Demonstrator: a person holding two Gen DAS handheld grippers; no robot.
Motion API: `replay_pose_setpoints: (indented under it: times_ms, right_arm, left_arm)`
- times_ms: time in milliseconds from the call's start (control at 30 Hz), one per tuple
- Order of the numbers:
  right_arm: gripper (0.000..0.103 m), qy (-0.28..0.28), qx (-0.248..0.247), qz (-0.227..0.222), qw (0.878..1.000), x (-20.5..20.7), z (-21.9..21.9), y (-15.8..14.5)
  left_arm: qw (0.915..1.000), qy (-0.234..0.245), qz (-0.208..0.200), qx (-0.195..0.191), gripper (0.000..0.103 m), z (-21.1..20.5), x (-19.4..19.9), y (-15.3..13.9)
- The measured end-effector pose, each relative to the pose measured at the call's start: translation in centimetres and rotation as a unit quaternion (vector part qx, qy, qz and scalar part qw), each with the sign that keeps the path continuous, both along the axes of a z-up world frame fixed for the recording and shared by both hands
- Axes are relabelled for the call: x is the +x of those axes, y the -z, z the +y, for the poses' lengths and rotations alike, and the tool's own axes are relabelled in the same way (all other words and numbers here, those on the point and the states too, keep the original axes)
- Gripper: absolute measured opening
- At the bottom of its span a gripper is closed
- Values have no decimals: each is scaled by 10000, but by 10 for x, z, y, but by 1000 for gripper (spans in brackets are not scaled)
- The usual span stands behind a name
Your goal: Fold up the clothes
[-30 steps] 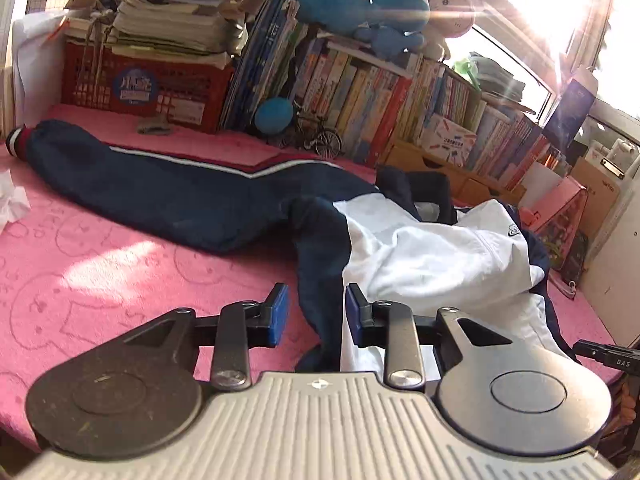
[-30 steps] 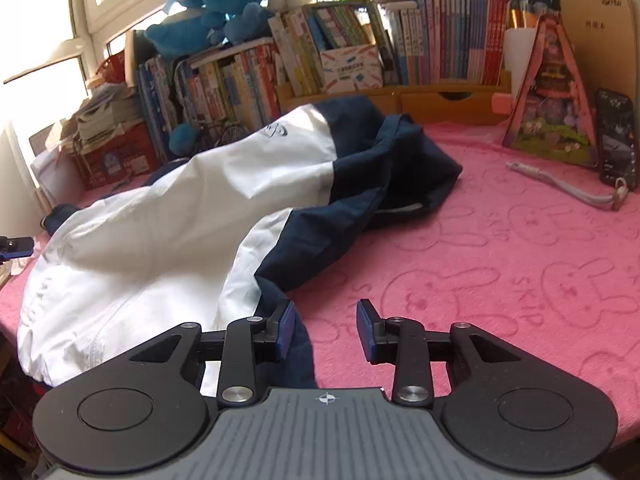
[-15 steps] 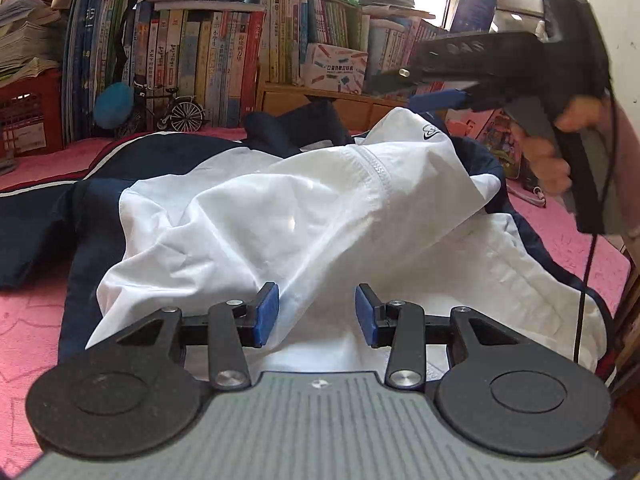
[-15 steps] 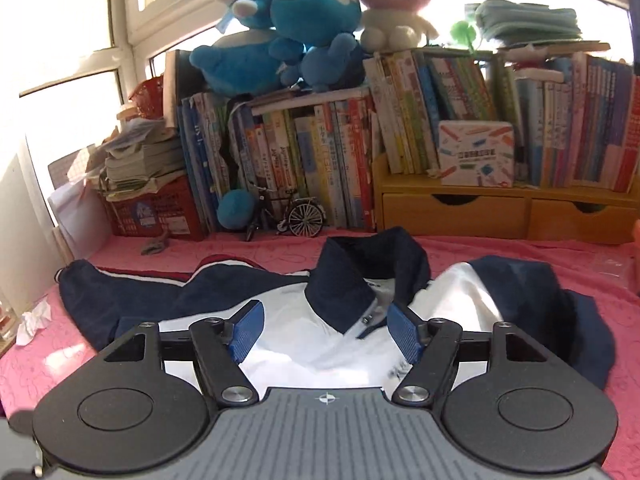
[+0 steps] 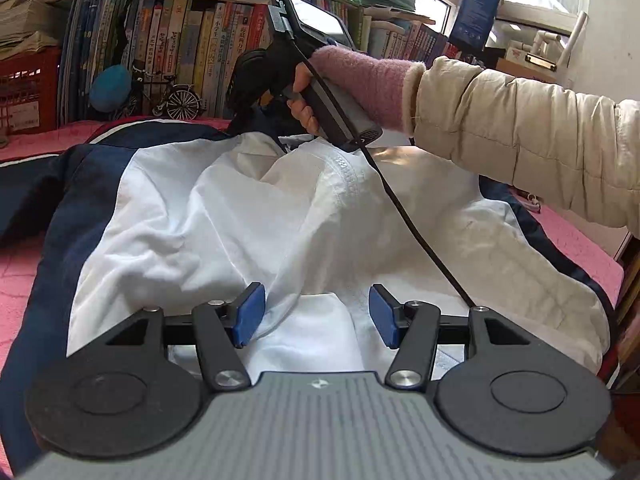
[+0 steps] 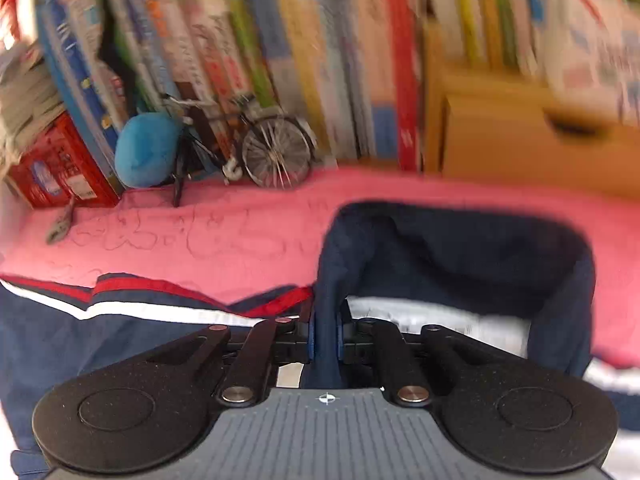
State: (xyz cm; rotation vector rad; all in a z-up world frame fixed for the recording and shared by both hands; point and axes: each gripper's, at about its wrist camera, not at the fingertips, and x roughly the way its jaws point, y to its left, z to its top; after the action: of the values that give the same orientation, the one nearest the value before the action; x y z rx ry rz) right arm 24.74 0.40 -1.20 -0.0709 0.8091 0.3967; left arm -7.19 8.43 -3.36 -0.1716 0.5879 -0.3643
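Note:
A navy and white jacket (image 5: 240,216) lies crumpled on the pink bed cover (image 5: 24,144). My left gripper (image 5: 316,312) hovers low over its white front near the hem. Its jaws are opening, and a fold of white cloth lies between the blue pads (image 5: 250,312) without being pinched. At the far side my right gripper (image 6: 325,336) is shut on the edge of the navy collar (image 6: 440,248). In the left wrist view a hand in a pink cuff and cream sleeve (image 5: 500,136) holds that tool's handle (image 5: 328,100) above the collar, and its fingers are hidden there.
Rows of books (image 5: 200,48) and a wooden drawer unit (image 6: 520,140) line the back. A toy bicycle (image 6: 260,144), a blue plush ball (image 6: 148,148) and a red crate (image 5: 24,92) stand before them. A black cable (image 5: 416,232) trails across the jacket.
My right gripper has swung forward across the jacket to the collar and closed on it. The left gripper has moved over the white front and its jaws have spread wider.

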Motion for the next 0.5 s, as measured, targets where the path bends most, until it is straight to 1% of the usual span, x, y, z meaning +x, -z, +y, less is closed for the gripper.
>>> replay_pose_setpoints:
  times_ms: [33, 67, 100, 133, 167, 200, 233, 300, 333, 367, 400, 433, 467, 500]
  right_arm:
    - [6, -114, 28, -487, 9987, 0, 8, -15]
    - [6, -207, 173, -978, 9948, -2, 14, -32]
    - [6, -338, 400, -1423, 9884, -3, 19, -47]
    - [6, -505, 708, -1822, 9794, -3, 22, -62]
    - [7, -573, 789, -1962, 9757, 0, 28, -69]
    - [7, -544, 649, -1853, 9790, 6, 35, -69]
    - [11, -515, 509, -1744, 9820, 12, 42, -70]
    - [23, -456, 227, -1525, 9870, 24, 57, -70]
    - [38, -411, 131, -1434, 9887, 25, 59, -68]
    - [56, -351, 77, -1362, 9900, 21, 55, -65]
    - [64, -362, 117, -1348, 9901, 13, 46, -63]
    - [75, -443, 248, -1391, 9890, 2, 32, -62]
    - [81, -479, 372, -1404, 9882, -10, 16, -62]
    - [82, -471, 488, -1387, 9880, -23, -2, -62]
  left_arm:
    - [9999, -88, 17, -138, 56, 5, 5, -4]
    - [9995, -158, 7, -272, 58, 10, 10, -8]
    - [9990, -244, -24, -366, 60, 15, 15, -12]
    - [9985, -345, -78, -420, 64, 19, 20, -14]
    - [9978, -447, -132, -474, 66, 23, 24, -17]
    - [9972, -542, -132, -496, 66, 26, 29, -18]
    - [9968, -630, -76, -486, 66, 27, 34, -17]
    - [9960, -758, 86, -460, 66, 29, 40, -12]
    - [9956, -805, 158, -459, 66, 30, 41, -10]
    - [9952, -823, 183, -492, 66, 31, 41, -9]
    - [9950, -820, 179, -547, 66, 32, 40, -7]
    - [9945, -826, 190, -613, 68, 34, 40, -6]
    - [9938, -839, 218, -689, 70, 35, 42, -4]
    - [9931, -853, 245, -765, 70, 37, 43, -3]
